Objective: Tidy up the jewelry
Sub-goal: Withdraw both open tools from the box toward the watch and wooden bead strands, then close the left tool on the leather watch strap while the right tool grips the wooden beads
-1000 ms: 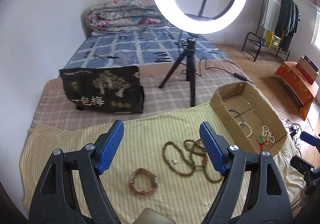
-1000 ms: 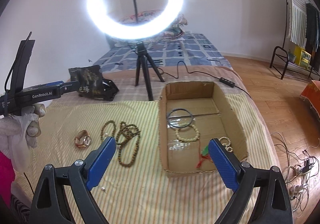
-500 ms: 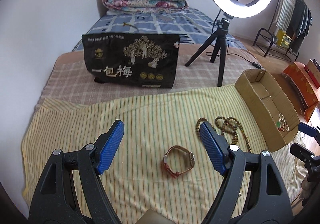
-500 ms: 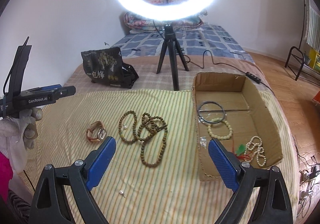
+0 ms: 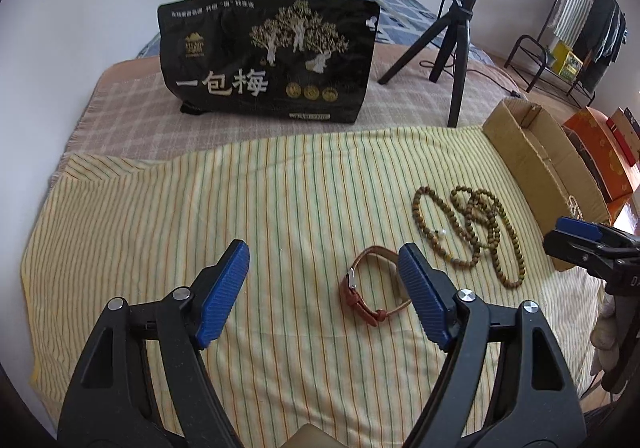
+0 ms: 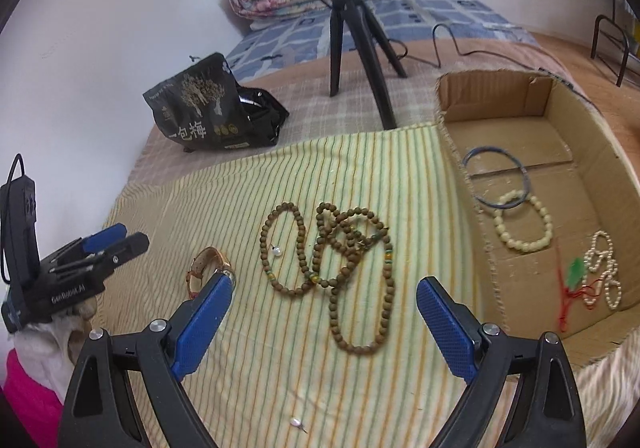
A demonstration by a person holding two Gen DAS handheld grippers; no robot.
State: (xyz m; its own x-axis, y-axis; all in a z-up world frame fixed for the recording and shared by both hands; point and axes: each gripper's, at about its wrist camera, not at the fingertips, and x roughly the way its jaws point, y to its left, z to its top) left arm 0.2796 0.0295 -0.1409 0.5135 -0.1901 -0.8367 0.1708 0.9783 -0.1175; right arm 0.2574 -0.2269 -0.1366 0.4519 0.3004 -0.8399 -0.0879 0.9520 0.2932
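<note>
Both grippers have come down toward the striped cloth (image 5: 200, 208). Left gripper (image 5: 324, 280) stands wide, its jaws just closing slightly around nothing, the watch (image 5: 368, 288) lying ahead between them; right gripper (image 6: 324, 312) gapes over the wooden beads (image 6: 340, 260), beside the cardboard box (image 6: 500, 96). Pickups look imminent.

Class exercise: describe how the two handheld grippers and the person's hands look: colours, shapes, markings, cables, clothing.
Both the left gripper and right gripper have black triangular frames with silver rivets and blue ribbed fingers. Seen side-on, the left one bears white "GenRobot.AI" lettering and a black cable. The hand wears a white glove; a pink sleeve shows below.
</note>
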